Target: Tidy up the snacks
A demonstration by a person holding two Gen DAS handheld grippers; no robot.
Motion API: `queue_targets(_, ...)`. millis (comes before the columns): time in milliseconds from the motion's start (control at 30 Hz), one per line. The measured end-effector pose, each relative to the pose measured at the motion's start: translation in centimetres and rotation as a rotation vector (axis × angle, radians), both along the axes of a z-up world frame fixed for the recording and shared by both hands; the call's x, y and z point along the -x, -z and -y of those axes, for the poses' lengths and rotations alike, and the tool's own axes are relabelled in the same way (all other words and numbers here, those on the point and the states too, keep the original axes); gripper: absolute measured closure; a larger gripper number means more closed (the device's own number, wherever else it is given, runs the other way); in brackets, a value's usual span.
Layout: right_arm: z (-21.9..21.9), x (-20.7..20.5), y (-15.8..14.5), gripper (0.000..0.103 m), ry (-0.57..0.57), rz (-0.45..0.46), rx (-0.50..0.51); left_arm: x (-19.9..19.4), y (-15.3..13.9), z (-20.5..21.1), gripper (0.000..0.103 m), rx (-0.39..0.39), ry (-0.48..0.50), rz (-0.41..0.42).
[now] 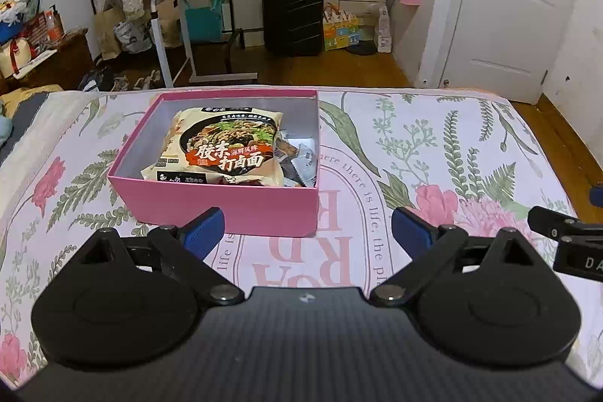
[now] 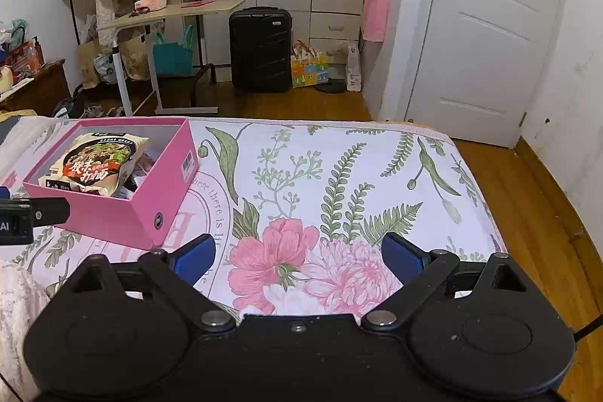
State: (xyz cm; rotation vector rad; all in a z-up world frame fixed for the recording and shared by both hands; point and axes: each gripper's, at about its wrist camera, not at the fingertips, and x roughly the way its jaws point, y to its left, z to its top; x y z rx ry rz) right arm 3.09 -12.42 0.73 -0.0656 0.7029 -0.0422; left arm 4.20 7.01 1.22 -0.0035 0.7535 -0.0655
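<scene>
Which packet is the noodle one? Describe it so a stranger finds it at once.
On the floral bedspread sits an open pink box. The noodle packet lies on top inside it, cream with a dark bowl photo and a red band, far larger than the small wrapped snacks beside it.

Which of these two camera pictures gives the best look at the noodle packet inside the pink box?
The left wrist view: the noodle packet faces the camera nearly head-on in the pink box, its printing large. The right wrist view shows the same packet smaller, off to the left and at an angle.
</scene>
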Motion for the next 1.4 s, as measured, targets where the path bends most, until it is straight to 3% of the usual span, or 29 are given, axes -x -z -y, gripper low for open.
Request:
queue_targets(467, 0.3, 0.6, 0.1, 0.006, 0.015, 0.065, -0.062, 0.0, 1.0, 0.1, 0.007, -0.026, -0.021, 0.045)
queue_targets(800, -0.1, 0.6, 1.9, 0.006, 0.012, 0.052, -0.042, -0.4, 2.2, -0.3, 0.007, -0.008, -0.034, 0.051)
queue_targets(1033, 0.9, 0.6, 2.4, 0.006, 0.016, 0.020, -0.131, 0.0, 2.3, -0.3, 0.007, -0.013, -0.033, 0.068)
queue_targets(1400, 0.8, 1.0, 2.6, 0.006, 0.030, 0.031, -0.074, 0.4, 2.8, -0.1, 0.007, -0.020, -0.019, 0.062)
